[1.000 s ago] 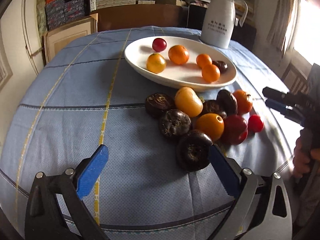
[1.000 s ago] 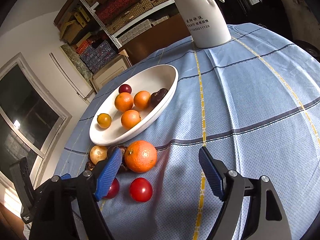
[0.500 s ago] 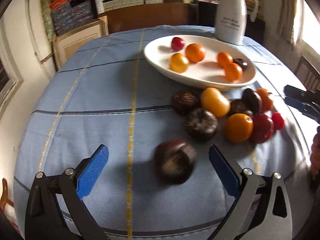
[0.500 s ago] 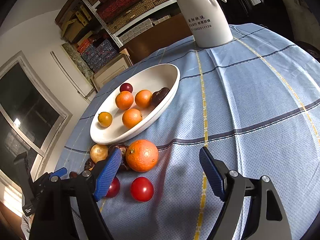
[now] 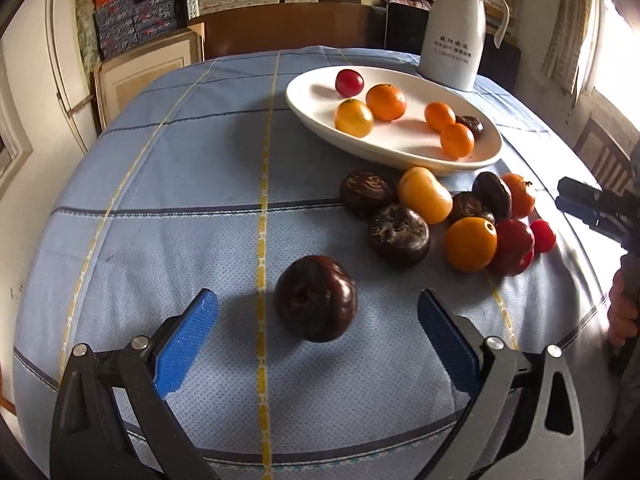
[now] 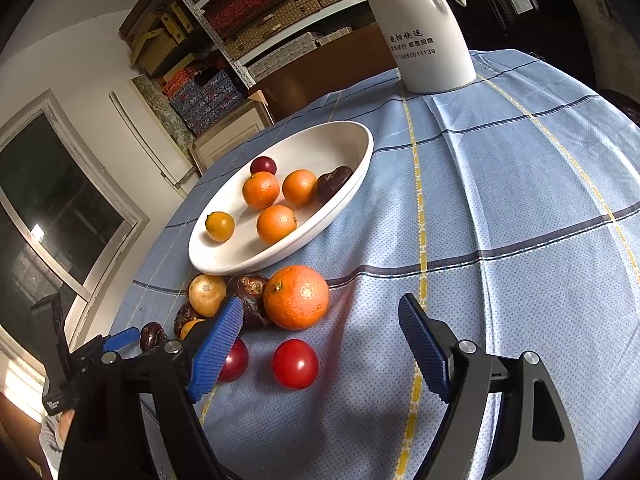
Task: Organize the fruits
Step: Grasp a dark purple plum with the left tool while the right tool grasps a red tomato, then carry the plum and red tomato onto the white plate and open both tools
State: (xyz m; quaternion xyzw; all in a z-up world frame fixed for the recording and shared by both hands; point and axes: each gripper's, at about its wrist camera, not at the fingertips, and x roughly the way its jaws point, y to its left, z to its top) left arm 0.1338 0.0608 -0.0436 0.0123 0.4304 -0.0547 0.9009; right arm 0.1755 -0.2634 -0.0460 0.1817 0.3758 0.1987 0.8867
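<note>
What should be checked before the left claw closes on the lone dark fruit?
1. Left claw open wide: ok.
2. Dark fruit between its fingers, untouched: ok.
3. Fruit apart from the fruit pile: ok.
4. Free space on the white oval dish: ok.
5. Right claw open, holding nothing: ok.
6. Fruit at rest on the blue tablecloth: cannot tell from one frame.
</note>
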